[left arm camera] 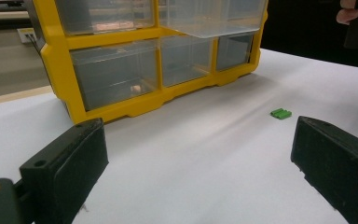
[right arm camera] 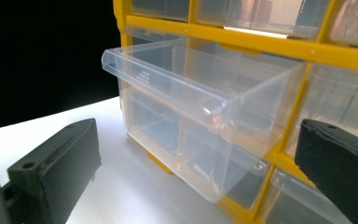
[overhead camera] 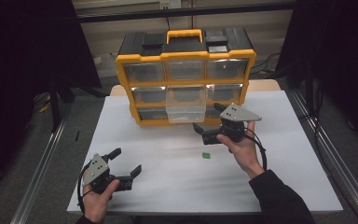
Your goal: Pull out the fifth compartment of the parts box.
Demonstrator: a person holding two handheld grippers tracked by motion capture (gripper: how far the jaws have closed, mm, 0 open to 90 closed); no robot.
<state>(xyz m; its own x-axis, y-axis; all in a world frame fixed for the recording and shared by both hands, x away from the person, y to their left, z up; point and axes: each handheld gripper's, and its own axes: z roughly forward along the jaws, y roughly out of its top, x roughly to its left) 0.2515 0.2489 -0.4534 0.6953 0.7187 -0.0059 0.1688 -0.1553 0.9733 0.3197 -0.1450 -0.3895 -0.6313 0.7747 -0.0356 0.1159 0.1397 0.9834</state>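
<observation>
1. White tabletop (overhead camera: 168,186) spans the middle of the high view, with dark floor and black curtains around it.
2. At the upper centre of that frame stands a yellow-and-black plastic organiser cabinet (overhead camera: 185,56) with rows of clear drawers and a yellow carry handle on top.
3. One clear plastic drawer (overhead camera: 185,103) in the middle column is pulled out toward the person; in the right gripper view it sits at centre frame, looking empty, jutting from the yellow frame.
4. The right gripper (overhead camera: 208,120) is at centre right of the high view, just beside the pulled-out drawer; its fingers are spread wide and released, with nothing between them.
5. The left gripper (overhead camera: 127,161) is at the lower left, low over the tabletop; its fingers are released and spread apart, grasping nothing.
6. A small green plastic block (overhead camera: 206,155) lies on the tabletop between the two grippers, touching neither.
</observation>
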